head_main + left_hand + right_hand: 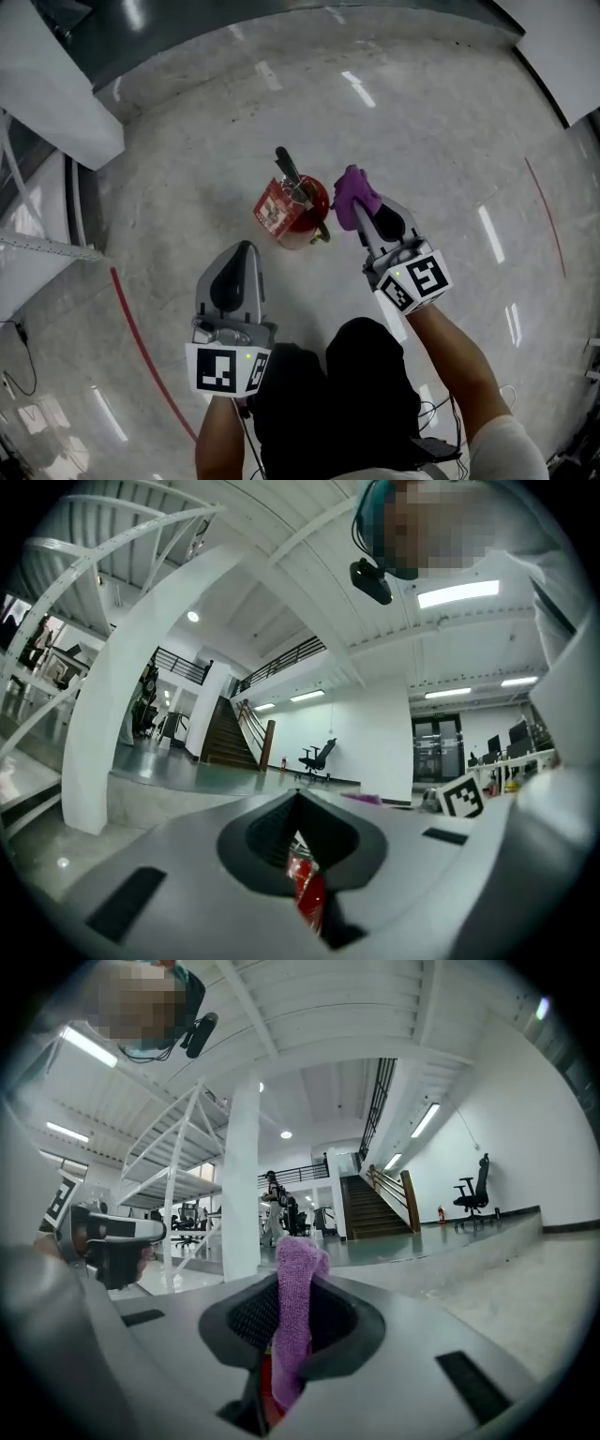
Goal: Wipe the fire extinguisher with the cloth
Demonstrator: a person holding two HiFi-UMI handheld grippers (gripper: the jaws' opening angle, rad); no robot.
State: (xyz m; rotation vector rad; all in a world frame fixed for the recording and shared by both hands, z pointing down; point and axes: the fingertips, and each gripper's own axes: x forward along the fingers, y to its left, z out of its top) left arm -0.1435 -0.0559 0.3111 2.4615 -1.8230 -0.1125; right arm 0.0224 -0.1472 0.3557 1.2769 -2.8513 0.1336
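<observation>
**Right gripper** [291, 1327]: jaws clenched on the cloth [294, 1302]. A purple fold stands up from between the pads, and a sliver of red shows behind it low in the gap. In the head view this gripper [362, 217] points toward 11 o'clock, with the cloth [354, 195] bunched at its tip.

**Left gripper** [298, 834]: jaws clenched together with nothing between them. The red of the extinguisher [310, 894] shows through the slit beyond them. In the head view this gripper [246, 247] points toward 12 o'clock.

**Extinguisher** [292, 214]: red cylinder on the floor [441, 122] with a white label on its 8 o'clock side. Its black handle reaches toward 11 o'clock.
- From the right jaws it lies at 9 o'clock, just beside the cloth; whether the two touch cannot be told.
- From the left jaws it lies at 2 o'clock, near but apart.
- It sits between the two grippers and ahead of both.

**Surroundings, head view:**
- The pale polished floor is open from 12 to 4 o'clock of the extinguisher.
- A white block [56, 89] stands at 10 o'clock, well apart.
- A white rack [42, 246] is at 9 o'clock, along the frame edge.
- One red line [141, 347] runs across the floor at 7 o'clock, outside the left gripper.
- A second red line [548, 216] lies at 3 o'clock, well apart.
- The person's dark legs [361, 394] fill 6 o'clock, between the forearms.
</observation>
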